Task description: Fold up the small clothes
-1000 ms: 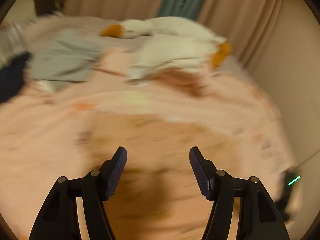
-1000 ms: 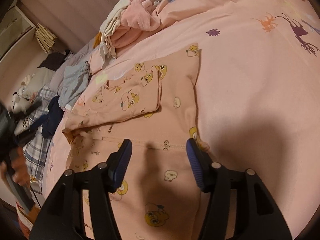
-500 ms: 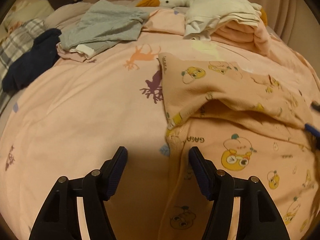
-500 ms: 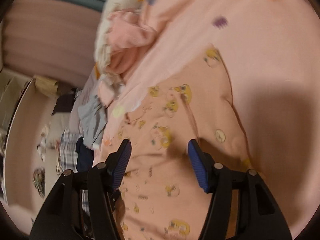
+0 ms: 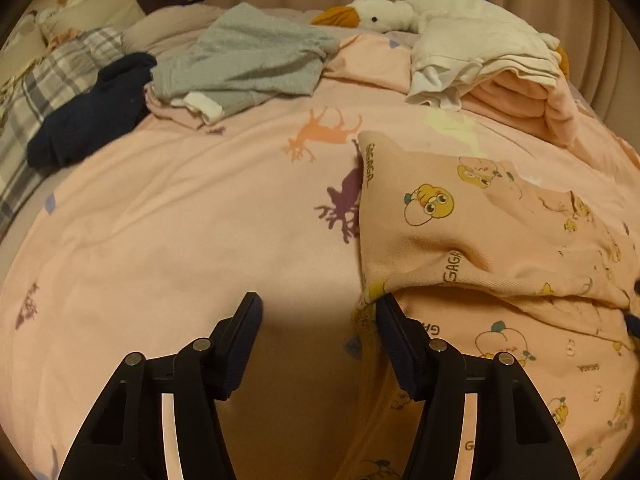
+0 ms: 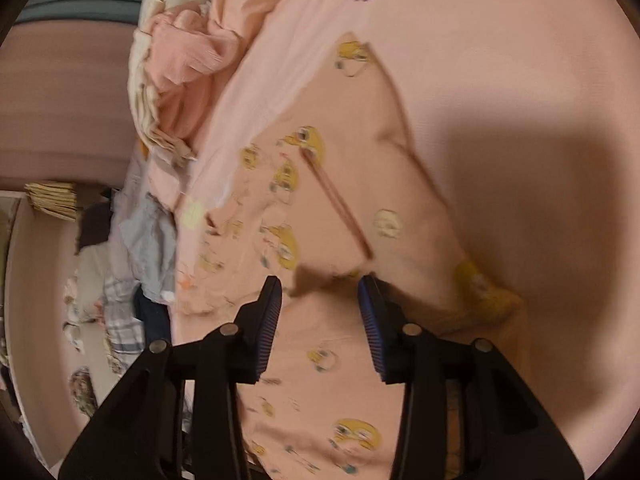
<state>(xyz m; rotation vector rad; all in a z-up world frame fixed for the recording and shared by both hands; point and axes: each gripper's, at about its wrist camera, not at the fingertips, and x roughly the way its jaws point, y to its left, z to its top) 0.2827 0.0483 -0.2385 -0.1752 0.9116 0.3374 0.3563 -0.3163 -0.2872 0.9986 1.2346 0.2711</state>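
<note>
A peach cartoon-print garment [image 5: 472, 240] lies partly folded on the pink bedspread [image 5: 180, 220], its right side cut off. The left gripper [image 5: 318, 312] gapes beside its edge; the right gripper [image 6: 320, 292], blurred, has just been narrowing over the fabric, grip unclear.

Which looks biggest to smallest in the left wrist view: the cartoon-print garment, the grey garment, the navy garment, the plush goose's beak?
1. cartoon-print garment, though it lies nearest the camera, which inflates it.
2. grey garment.
3. navy garment.
4. plush goose's beak, clearly smallest.
</note>
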